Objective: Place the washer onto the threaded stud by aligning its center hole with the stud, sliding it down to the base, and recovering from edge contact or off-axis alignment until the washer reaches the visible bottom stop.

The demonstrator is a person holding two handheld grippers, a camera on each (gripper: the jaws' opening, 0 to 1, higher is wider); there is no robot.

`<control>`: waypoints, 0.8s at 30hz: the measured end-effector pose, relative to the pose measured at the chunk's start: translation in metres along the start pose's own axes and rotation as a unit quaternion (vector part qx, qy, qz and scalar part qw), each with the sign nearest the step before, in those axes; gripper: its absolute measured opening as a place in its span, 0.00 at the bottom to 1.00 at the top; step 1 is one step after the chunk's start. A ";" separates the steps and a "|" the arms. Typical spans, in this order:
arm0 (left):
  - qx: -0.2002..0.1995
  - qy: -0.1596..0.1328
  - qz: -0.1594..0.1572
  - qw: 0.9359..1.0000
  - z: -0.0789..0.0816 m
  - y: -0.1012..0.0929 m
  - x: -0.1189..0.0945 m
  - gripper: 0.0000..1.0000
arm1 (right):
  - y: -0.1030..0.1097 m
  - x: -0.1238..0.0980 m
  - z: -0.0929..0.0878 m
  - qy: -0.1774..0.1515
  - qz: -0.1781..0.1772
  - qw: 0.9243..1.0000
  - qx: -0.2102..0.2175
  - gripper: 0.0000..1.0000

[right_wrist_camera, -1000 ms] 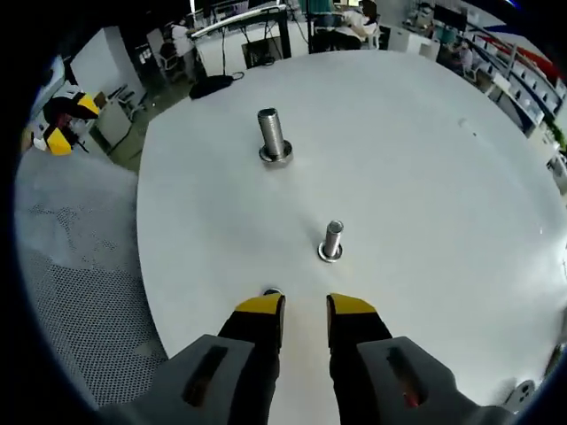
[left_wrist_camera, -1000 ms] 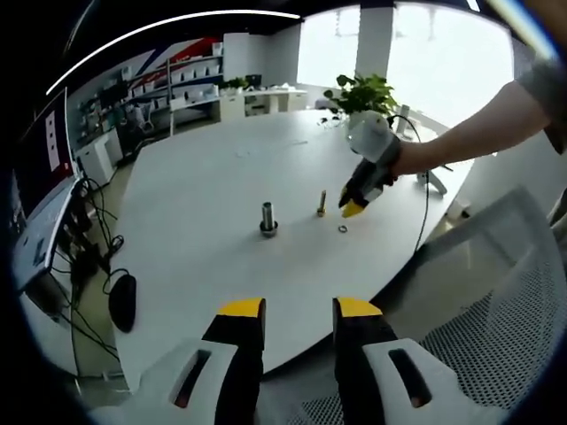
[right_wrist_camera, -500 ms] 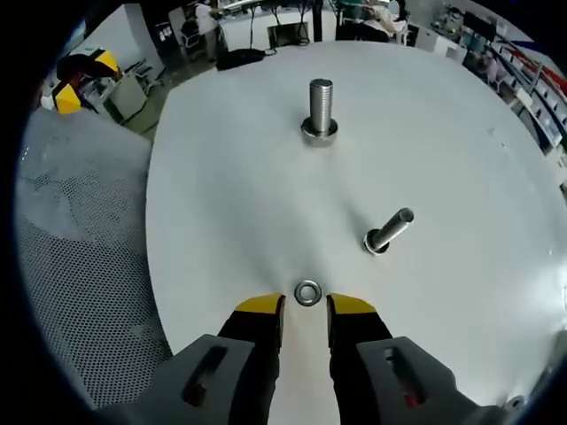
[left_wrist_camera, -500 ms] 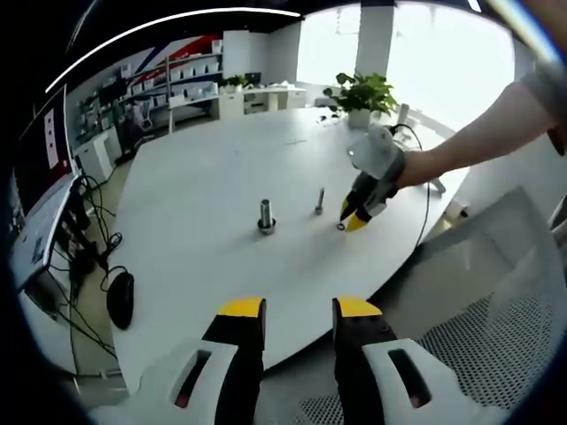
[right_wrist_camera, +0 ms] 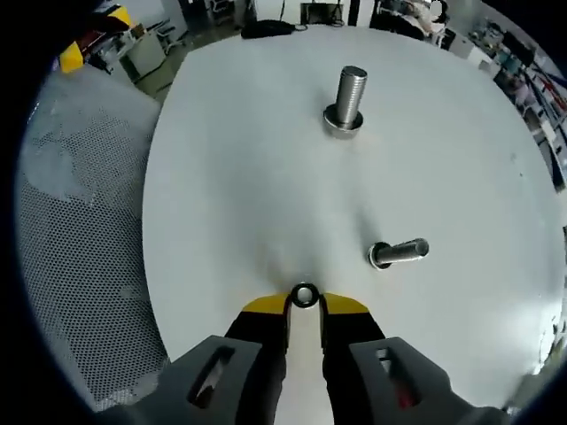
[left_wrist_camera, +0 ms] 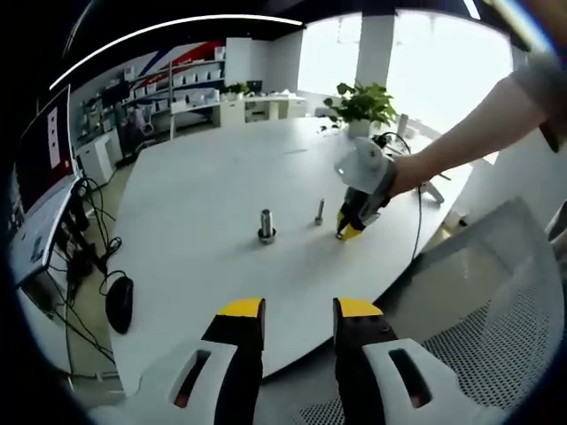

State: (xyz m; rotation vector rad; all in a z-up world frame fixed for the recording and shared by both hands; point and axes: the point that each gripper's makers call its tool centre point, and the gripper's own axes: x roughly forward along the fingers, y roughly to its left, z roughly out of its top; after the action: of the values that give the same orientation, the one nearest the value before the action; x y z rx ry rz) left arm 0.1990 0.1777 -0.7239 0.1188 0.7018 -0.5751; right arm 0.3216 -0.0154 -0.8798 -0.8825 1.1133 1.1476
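R gripper (right_wrist_camera: 305, 308) is down at the white table (right_wrist_camera: 230, 177), yellow tips nearly closed, w/ the washer (right_wrist_camera: 305, 295) right at the tip ends, lying flat or close to it. Tips flank it on both sides; whether they actually pinch it or just touch its edges, can't tell. Washer is still on/at the table surface, not on any stud.

Ahead of it in the right gripper view: small stud (right_wrist_camera: 399, 253) just to the right and near, looking tipped over sideways in this fisheye angle, base toward the washer side. Big stud (right_wrist_camera: 347, 99) stands further out, upright on its wide base, well apart from the washer. Mesh chair (right_wrist_camera: 80, 266) sits off the table edge at left.

Left gripper view: L gripper (left_wrist_camera: 297, 312) hangs back off the near table edge, jaws apart w/ a clear gap, nothing between them. Across the table the R gripper (left_wrist_camera: 348, 232) shows w/ tips pressed to the tabletop, a person's arm (left_wrist_camera: 461, 137) behind it. Small stud (left_wrist_camera: 319, 212) is just beside those tips; big stud (left_wrist_camera: 265, 227) a bit further left. Washer itself too small to pick out here. A dark mouse (left_wrist_camera: 120, 304) lies near the table's left side, plant (left_wrist_camera: 361, 104) at the far end, cables (left_wrist_camera: 84, 239) by the left edge.
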 end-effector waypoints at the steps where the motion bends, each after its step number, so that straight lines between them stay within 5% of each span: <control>1: 0.000 0.000 -0.002 1.000 0.000 0.000 0.000 0.28 | 0.000 -0.001 -0.001 0.020 0.007 1.000 -0.002 0.14; 8: 0.000 0.004 0.002 1.000 -0.002 0.000 0.000 0.28 | 0.004 -0.002 -0.001 0.120 0.001 0.992 -0.032 0.14; 24: -0.001 0.006 0.006 1.000 -0.001 0.003 0.001 0.28 | -0.004 0.000 -0.001 0.043 0.004 0.999 0.003 0.13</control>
State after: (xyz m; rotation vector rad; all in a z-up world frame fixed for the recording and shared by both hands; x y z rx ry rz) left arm 0.2002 0.1799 -0.7255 0.1236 0.7127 -0.5624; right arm 0.3250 -0.0174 -0.8797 -0.9296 1.1905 1.1210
